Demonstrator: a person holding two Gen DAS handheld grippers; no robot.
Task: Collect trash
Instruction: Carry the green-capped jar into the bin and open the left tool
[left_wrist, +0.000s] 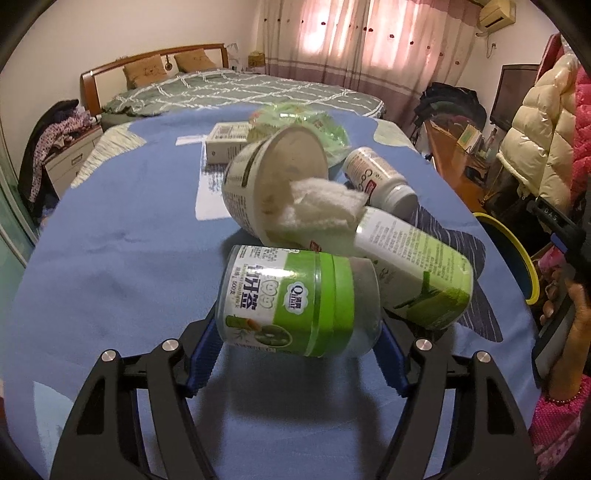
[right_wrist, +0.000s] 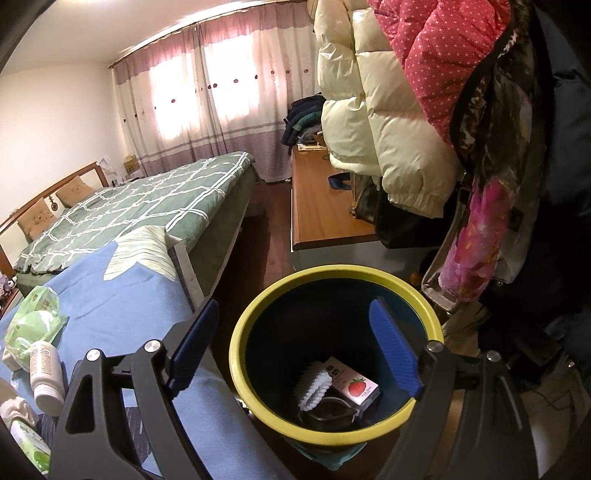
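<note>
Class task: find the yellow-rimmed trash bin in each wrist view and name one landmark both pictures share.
Left wrist view: only an arc of the trash bin shows at the right edge, beyond the blue-covered table.
Right wrist view: the trash bin fills the lower centre, seen from above between the fingers of the right gripper, with items inside.
Shared landmark: the small white bottle lying on the blue cloth.
</note>
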